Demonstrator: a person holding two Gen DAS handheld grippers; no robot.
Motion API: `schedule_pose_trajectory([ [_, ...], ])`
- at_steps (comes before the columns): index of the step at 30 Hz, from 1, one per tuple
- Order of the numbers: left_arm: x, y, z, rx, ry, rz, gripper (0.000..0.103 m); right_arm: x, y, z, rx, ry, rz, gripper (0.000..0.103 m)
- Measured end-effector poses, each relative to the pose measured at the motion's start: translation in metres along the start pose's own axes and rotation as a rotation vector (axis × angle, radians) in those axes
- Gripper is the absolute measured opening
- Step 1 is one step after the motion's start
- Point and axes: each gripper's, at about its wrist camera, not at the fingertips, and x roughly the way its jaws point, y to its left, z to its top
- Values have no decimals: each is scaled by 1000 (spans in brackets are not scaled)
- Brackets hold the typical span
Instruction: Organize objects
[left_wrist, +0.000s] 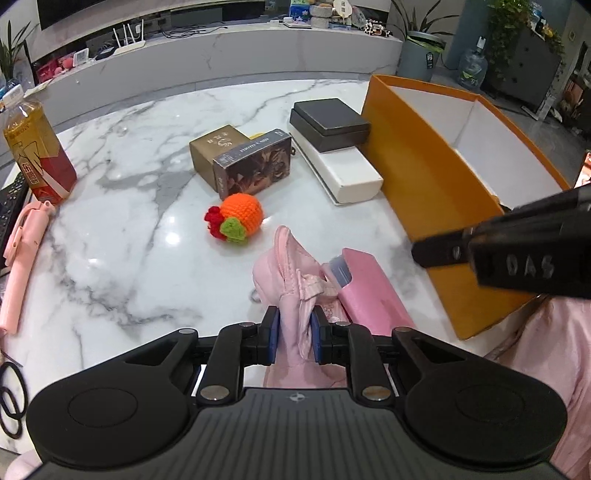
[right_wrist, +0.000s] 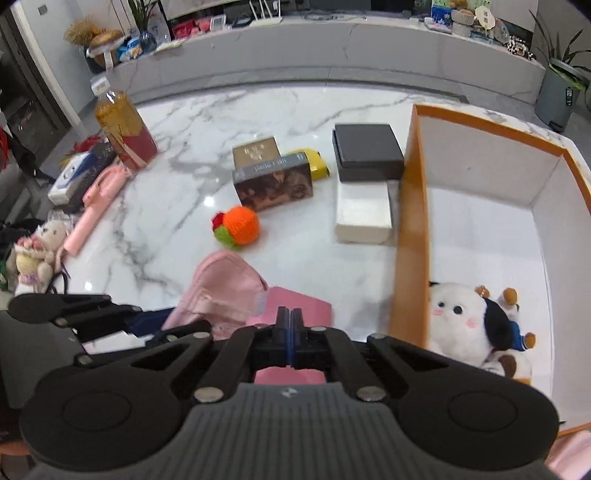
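My left gripper (left_wrist: 294, 326) is shut on a pink fabric pouch (left_wrist: 286, 258) that lies on the marble table near its front edge. A pink card case (left_wrist: 369, 291) with a bluish card showing lies beside it on the right. My right gripper (right_wrist: 290, 323) is shut with its jaws together, empty, just above the pink card case (right_wrist: 295, 301); the pouch (right_wrist: 221, 286) is to its left. The orange box (right_wrist: 410, 229) stands at the right and holds a cow plush (right_wrist: 469, 321). A crocheted orange fruit (left_wrist: 240, 214) lies mid-table.
A gold box (left_wrist: 212, 147), a dark photo-card box (left_wrist: 255, 170), a black box (left_wrist: 330, 123) on a white box (left_wrist: 351, 177) and a yellow item (right_wrist: 314, 162) lie mid-table. A tea bottle (left_wrist: 37, 155) and a pink stick (left_wrist: 22, 266) stand left. A bunny doll (right_wrist: 37, 247) sits at the left edge.
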Motion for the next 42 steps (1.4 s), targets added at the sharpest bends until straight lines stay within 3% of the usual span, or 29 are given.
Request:
schedule_pose_trajectory([
  [3,0,4,-2,-28,3,-13,21,7,1,-8,-70,24,19,7],
  [5,0,6,-2,-47,1,-32,20,14,5,-13,-108,34,13,26],
  [7,-1,9,-2,-62,-3,-49,20,19,6,-16,-116,39,6,37],
  [11,0,13,-1,-74,2,-57,18,27,13,-16,-150,72,9,40],
  [16,2,24,-1,-109,7,-87,17,32,7,-13,-102,111,48,44],
  [19,3,29,-1,-126,7,-109,17,32,11,-15,-136,148,85,67],
  [20,3,30,-1,-125,6,-113,17,31,14,-17,-158,149,97,69],
  [23,4,29,0,-116,6,-113,17,33,24,-25,-254,189,100,69],
  [27,4,29,1,-113,3,-126,17,44,39,-37,-422,214,18,69],
  [31,5,27,0,-105,4,-123,17,54,45,-44,-492,210,-27,69],
  [36,4,25,1,-95,-1,-115,17,52,46,-46,-491,179,-66,51],
  [38,3,25,3,-90,-8,-106,17,45,44,-46,-472,163,-66,33],
  [42,-1,21,3,-56,-2,-71,17,26,26,-44,-312,107,-32,22],
])
